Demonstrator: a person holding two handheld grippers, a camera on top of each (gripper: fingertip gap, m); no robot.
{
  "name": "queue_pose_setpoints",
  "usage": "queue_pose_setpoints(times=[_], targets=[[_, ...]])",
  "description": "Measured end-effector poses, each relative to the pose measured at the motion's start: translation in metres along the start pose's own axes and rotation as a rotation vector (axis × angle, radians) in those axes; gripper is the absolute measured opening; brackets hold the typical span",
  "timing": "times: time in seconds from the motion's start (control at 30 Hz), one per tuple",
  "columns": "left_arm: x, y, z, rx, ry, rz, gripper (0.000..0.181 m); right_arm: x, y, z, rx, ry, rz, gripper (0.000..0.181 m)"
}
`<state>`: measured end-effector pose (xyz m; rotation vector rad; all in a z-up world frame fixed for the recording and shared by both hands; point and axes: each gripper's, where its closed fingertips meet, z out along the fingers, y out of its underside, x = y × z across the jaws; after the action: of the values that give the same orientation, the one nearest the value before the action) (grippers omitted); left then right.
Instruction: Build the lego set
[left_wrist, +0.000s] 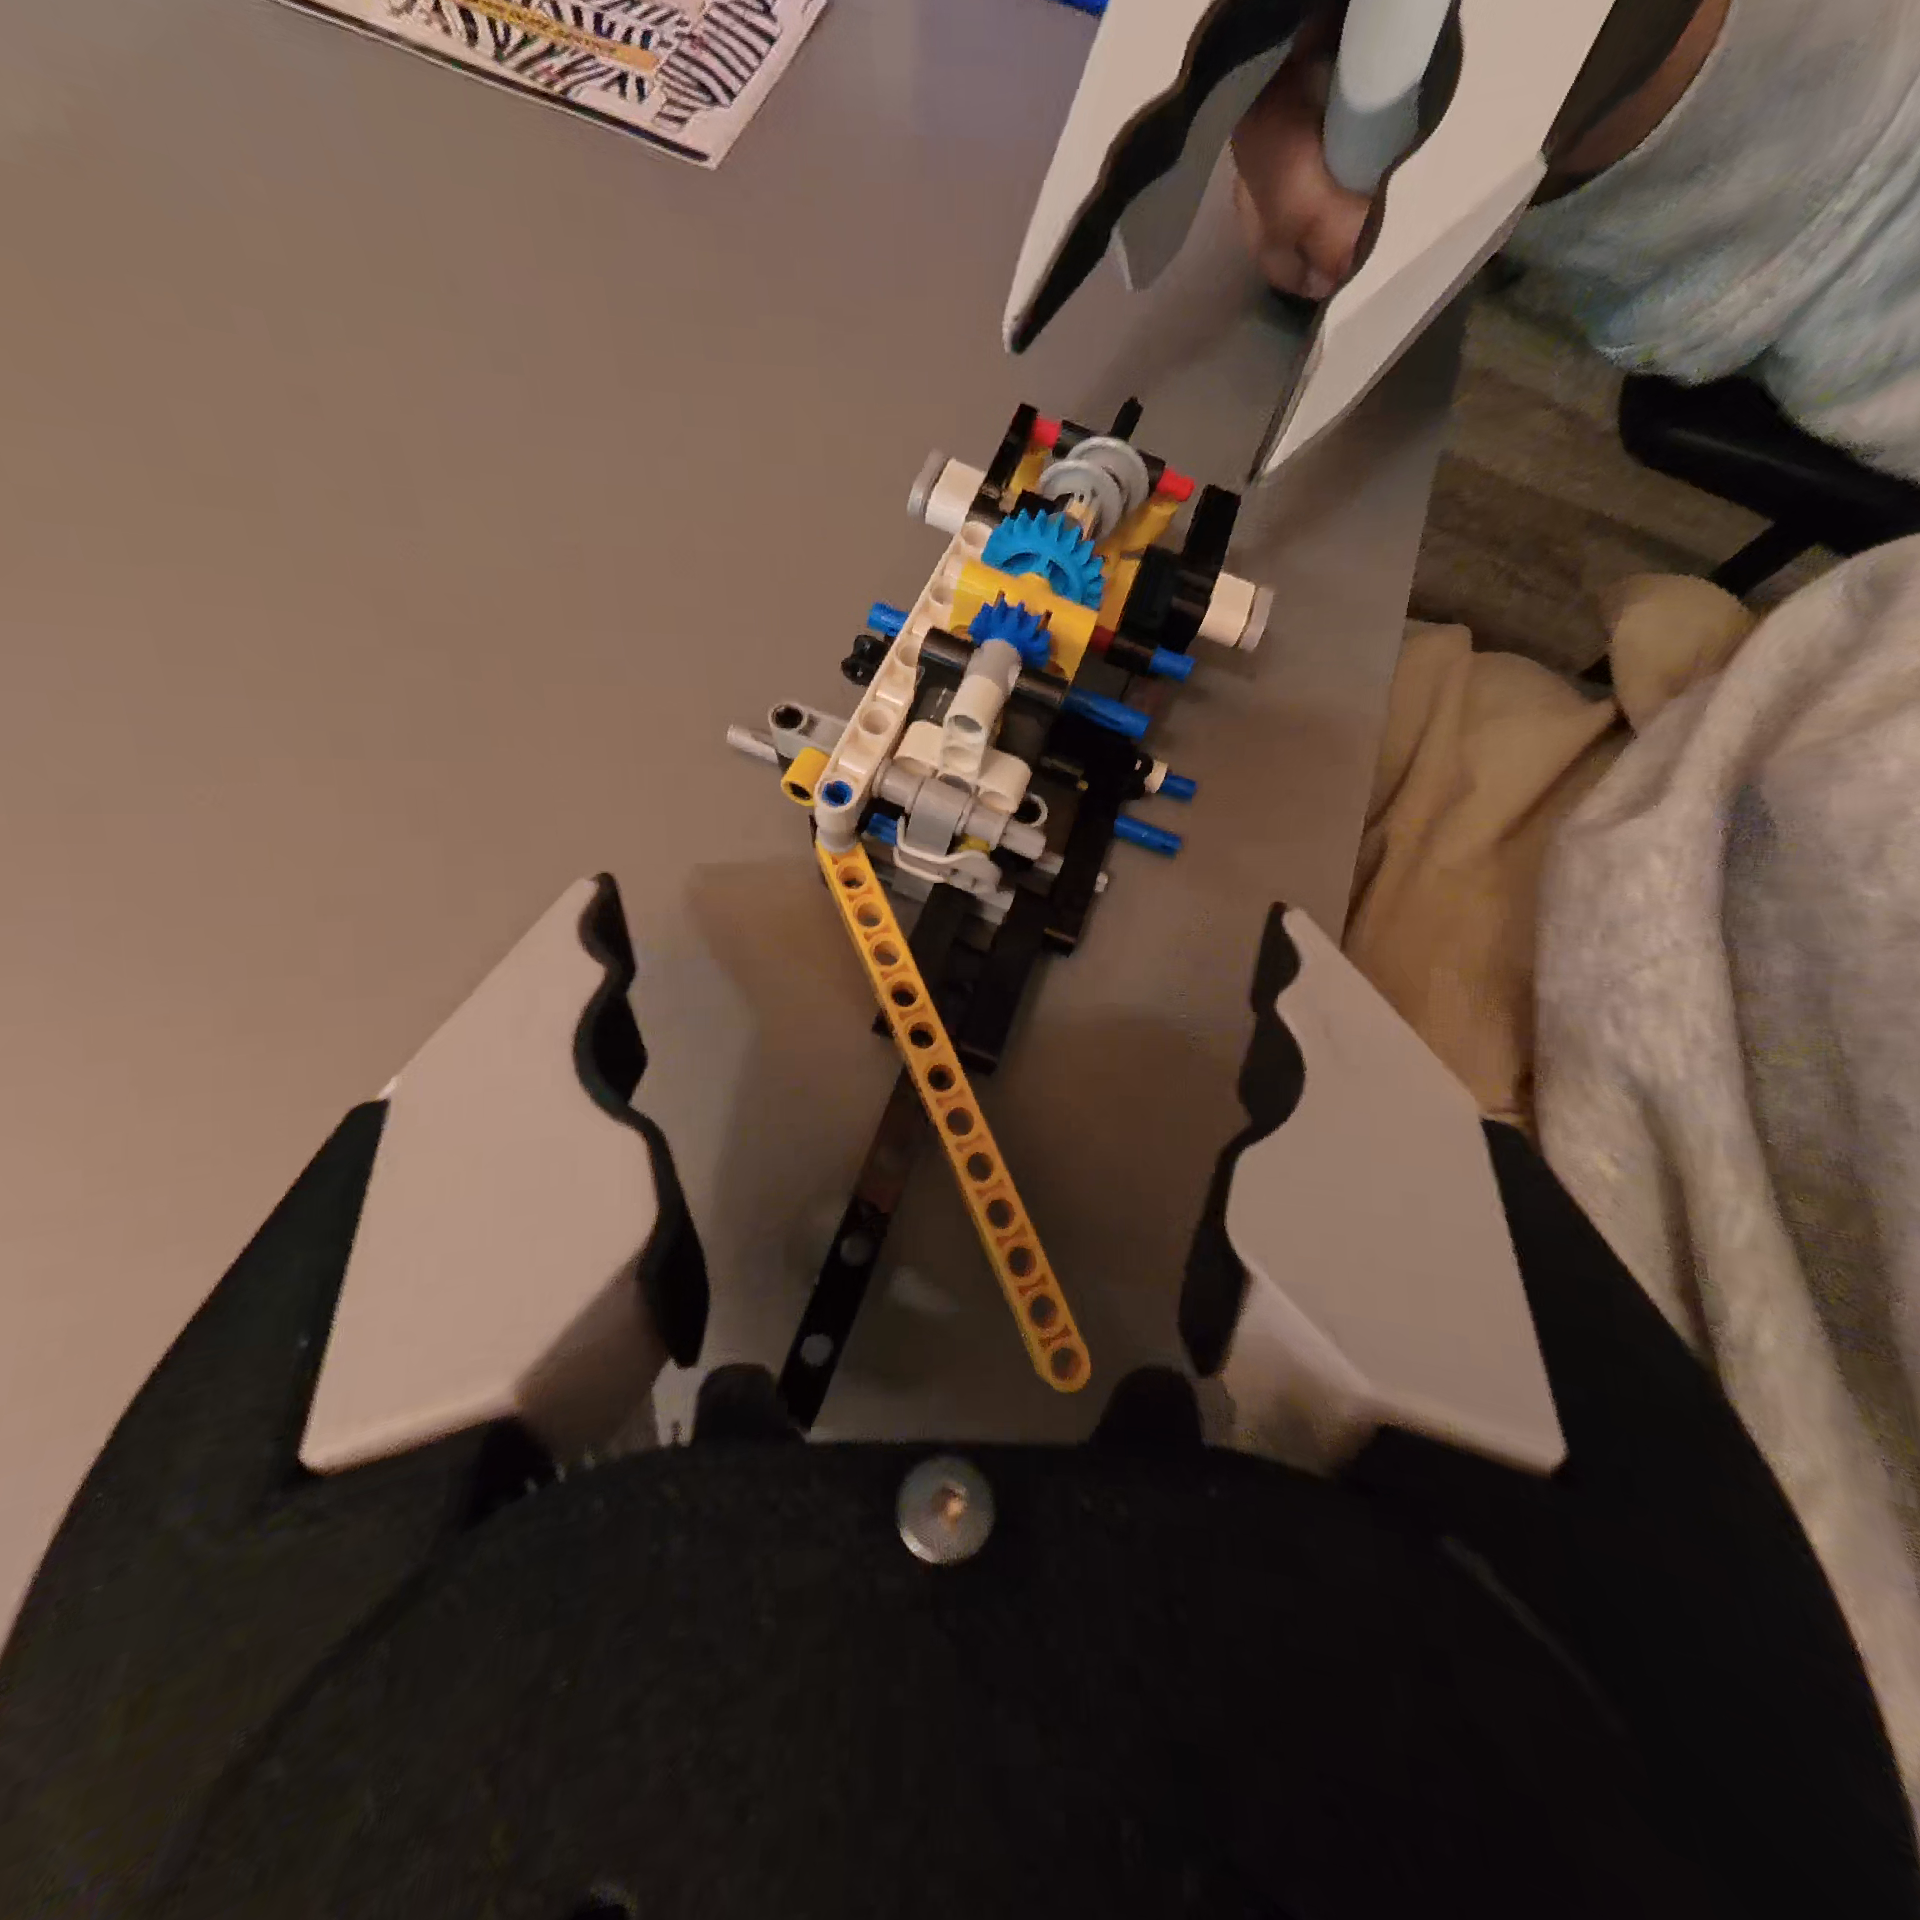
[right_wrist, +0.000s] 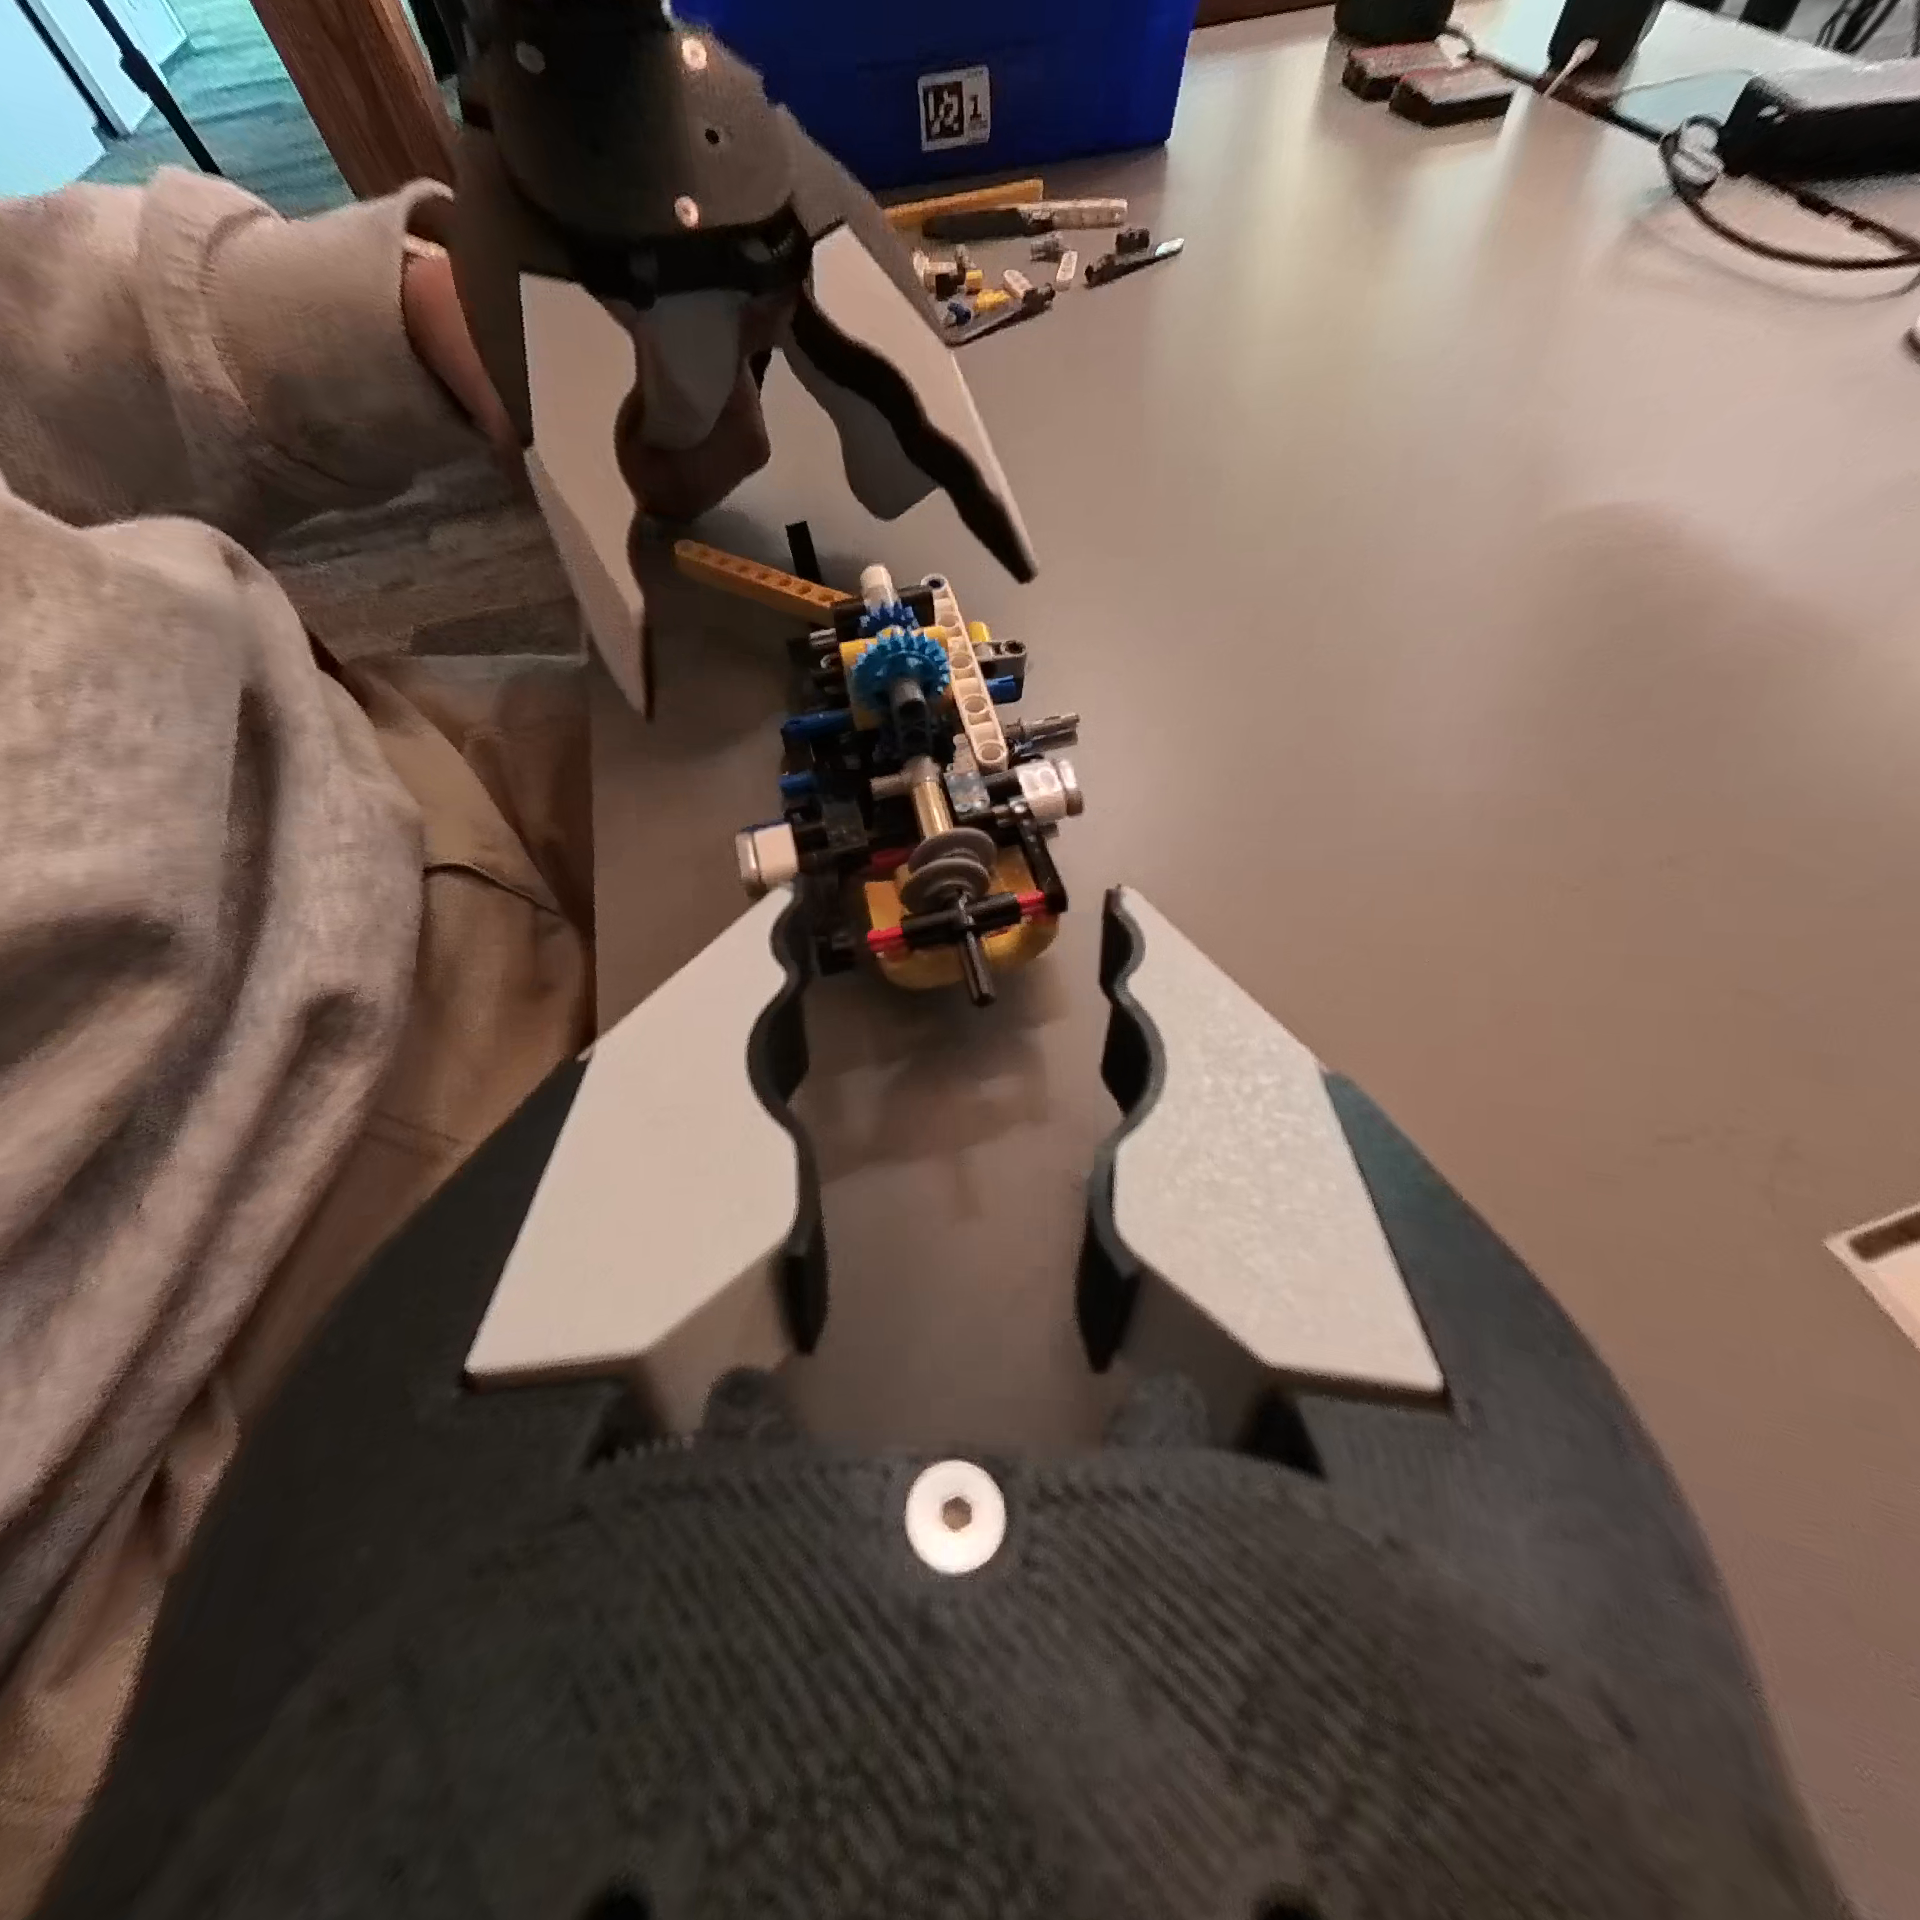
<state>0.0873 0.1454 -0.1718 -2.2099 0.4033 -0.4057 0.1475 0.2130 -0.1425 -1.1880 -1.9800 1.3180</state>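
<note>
The half-built lego car (left_wrist: 1023, 675) sits on the grey table (left_wrist: 364, 623), right between the two grippers, one at each end of it. The left gripper (left_wrist: 935, 909) has its fingers spread wide and holds nothing. The long yellow beam (left_wrist: 951, 1101) sticks out from the car and lies in the gap between these fingers, with a black beam (left_wrist: 847, 1257) crossing under it. The beam probably lies there because it hangs loose from one end, so the left gripper looks lined up to pinch it and swing it into place. The right gripper (right_wrist: 951, 904) is spread wide too and is empty. Its left finger tip is just beside the black side of the car, and the black axle (right_wrist: 971, 951) with the grey wheel part (right_wrist: 945, 862) points into the gap. This gripper seems placed to hold that end, so the car does not slide when the other end gets pushed. The blue gear (right_wrist: 899, 665) sits on top in the middle of the car. Far ahead of the right gripper, loose pieces (right_wrist: 1023, 270) wait near a blue bin (right_wrist: 1039, 104). Far ahead of the left gripper, on its left, lies the booklet (left_wrist: 582, 62), likely kept close so the person can check the steps. The car is near the table edge, so a hard push could knock it off.
</note>
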Motion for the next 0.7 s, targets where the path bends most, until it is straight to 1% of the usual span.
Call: queue_pose_setpoints(times=[0.1, 0.23, 0.37, 0.47, 0.57, 0.7], targets=[[0.004, 0.003, 0.004, -0.028, -0.017, 0.028, 0.129, 0.004, -0.008, -0.009, 0.072, 0.012, 0.015, 0.055], [0.008, 0.005, 0.007, -0.052, -0.042, 0.074, 0.129, 0.003, -0.018, -0.016, 0.139, 0.025, 0.025, 0.057], [0.01, 0.009, 0.007, -0.068, -0.062, 0.092, 0.126, -0.006, -0.011, -0.009, 0.08, 0.059, -0.028, 0.063], [0.009, 0.005, 0.005, -0.057, -0.084, 0.115, 0.123, -0.007, -0.004, -0.003, 0.028, 0.103, -0.085, 0.07], [0.007, 0.003, 0.005, -0.042, -0.085, 0.115, 0.12, -0.007, 0.0, -0.002, -0.001, 0.119, -0.123, 0.071], [-0.002, 0.008, 0.008, -0.068, -0.085, 0.092, 0.114, -0.007, 0.002, -0.001, -0.007, 0.095, -0.116, 0.07]])
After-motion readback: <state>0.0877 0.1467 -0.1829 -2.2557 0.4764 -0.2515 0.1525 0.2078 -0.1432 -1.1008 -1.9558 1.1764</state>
